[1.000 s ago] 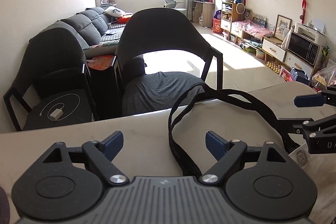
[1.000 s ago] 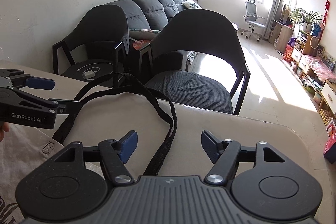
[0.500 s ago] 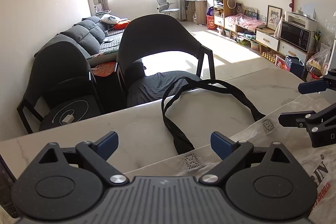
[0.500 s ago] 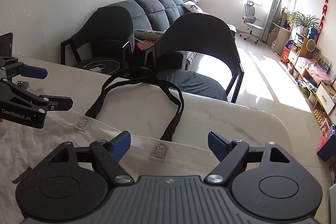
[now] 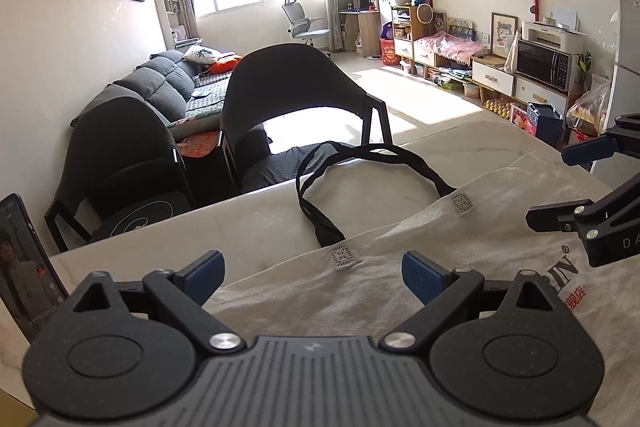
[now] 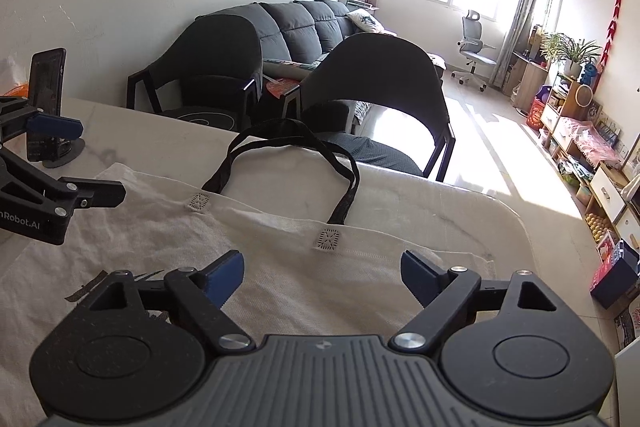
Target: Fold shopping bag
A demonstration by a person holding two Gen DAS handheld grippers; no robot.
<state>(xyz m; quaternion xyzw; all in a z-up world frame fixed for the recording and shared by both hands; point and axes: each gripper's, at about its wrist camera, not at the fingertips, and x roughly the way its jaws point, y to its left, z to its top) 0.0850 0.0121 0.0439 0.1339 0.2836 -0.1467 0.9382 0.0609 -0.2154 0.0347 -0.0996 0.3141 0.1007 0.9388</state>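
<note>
Lying flat on the bench (image 5: 256, 227), the shopping bag (image 6: 280, 267) looks soft, light, floppy; grab hem corners, not the handles (image 6: 292, 143). Left gripper (image 5: 312, 269) released; right gripper (image 6: 322, 269) empty, jaws opening.

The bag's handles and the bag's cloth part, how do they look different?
The handles are black; the cloth is pale cream. The handles are thin straps that loop out toward the table edge; the cloth is a wide sheet spread flat, a bit wrinkled. The cloth carries printing; the handles look plain. They share this: both lie on the table, joined at stitched squares, and neither gripper holds them.
</note>
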